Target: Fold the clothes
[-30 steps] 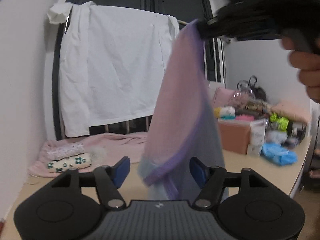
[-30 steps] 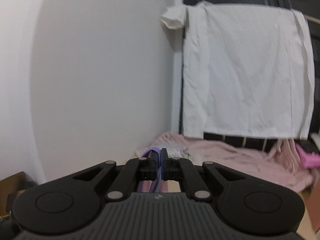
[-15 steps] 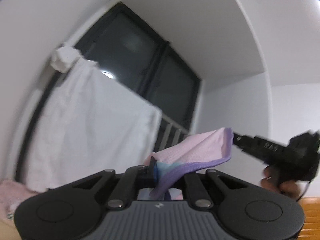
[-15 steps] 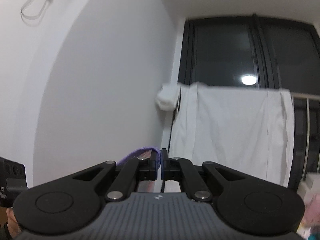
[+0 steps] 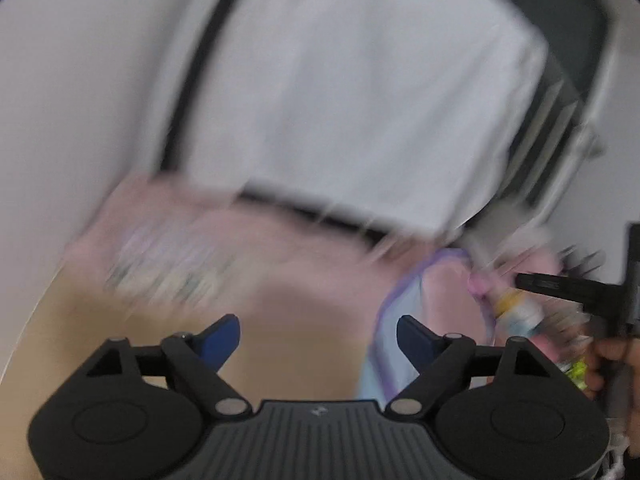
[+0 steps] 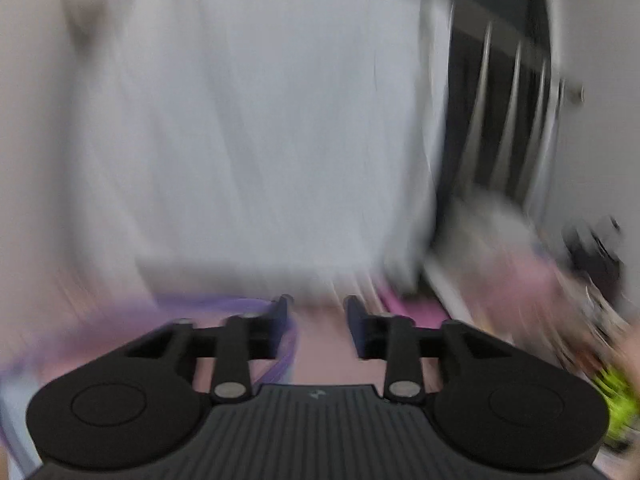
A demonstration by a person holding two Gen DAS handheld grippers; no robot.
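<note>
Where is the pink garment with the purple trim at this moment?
In the left wrist view the pink garment hangs at right, beside the open left gripper, with the right gripper just to its right and the white sheet behind.

The pink garment (image 5: 444, 312) with purple trim hangs loosely at the right of the left wrist view, its purple edge curving down past the right blue pad toward the tan surface. In the blurred right wrist view its purple hem (image 6: 224, 306) streaks beside the left finger.
</note>
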